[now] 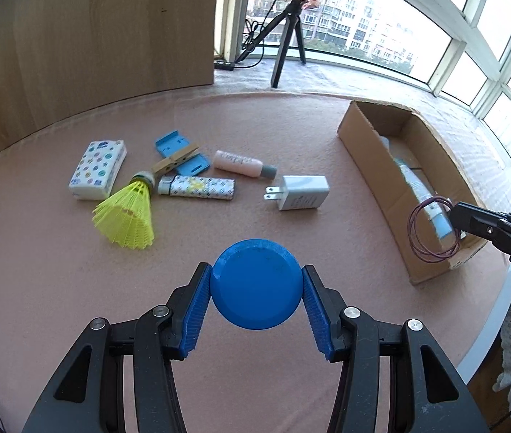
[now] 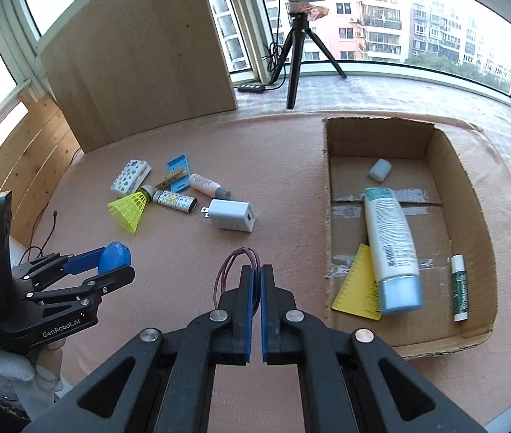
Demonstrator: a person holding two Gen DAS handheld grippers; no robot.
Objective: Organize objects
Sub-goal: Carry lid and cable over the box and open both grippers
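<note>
Your left gripper [image 1: 256,281] has the blue cap [image 1: 255,283] pinched between its two blue pads [image 1: 197,310] — jaws spread fairly wide, one pad on each side of it. The cap is a round, matte blue disc with a raised rim, held up off the pink mat [image 1: 74,288], well to the left of the box [image 1: 374,133].

Your right gripper [image 2: 256,270] is squeezed almost flat, pads nearly touching, with a thin purple wire loop [image 2: 235,254] caught between them. It's a couple of turns of fine wire, sticking out past the tips and curling to the left. From the left wrist view that loop [image 1: 432,231] hangs right at the near end of the box, in front of its near corner.

Inside the box there's a white tube [image 2: 390,238] with a light blue cap lying lengthwise, a yellow triangle ruler [image 2: 358,288] tucked partly under it, a green-and-white stick [image 2: 459,288] along the right wall, and a small white case [image 2: 380,169] near the far end.

Left of the box, a cluster sits on the mat: white charger [image 1: 302,192] closest to the box, then a pink bottle [image 1: 242,164], patterned lighter [image 1: 201,187], blue case [image 1: 181,151] with a clothespin [image 1: 176,160] lying across it, yellow shuttlecock [image 1: 127,216], and tissue pack [image 1: 98,167] farthest out.
</note>
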